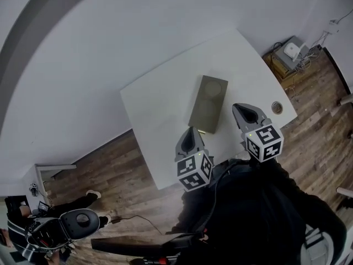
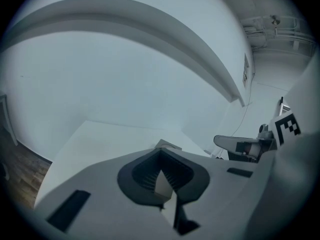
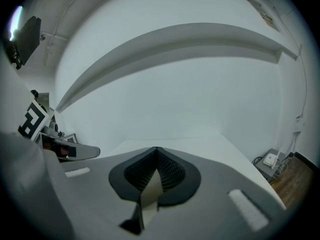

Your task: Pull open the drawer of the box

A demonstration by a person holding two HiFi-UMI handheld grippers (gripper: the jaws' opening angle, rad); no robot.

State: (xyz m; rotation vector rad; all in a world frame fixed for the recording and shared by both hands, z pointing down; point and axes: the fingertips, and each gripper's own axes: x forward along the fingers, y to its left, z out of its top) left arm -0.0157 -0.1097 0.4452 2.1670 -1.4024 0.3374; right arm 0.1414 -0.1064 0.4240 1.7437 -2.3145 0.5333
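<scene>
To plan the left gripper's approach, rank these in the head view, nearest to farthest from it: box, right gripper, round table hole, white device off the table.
1. box, just ahead of the left gripper on the table.
2. right gripper, to its right.
3. round hole, by the table's right edge.
4. white device, off the table at far right.
</scene>
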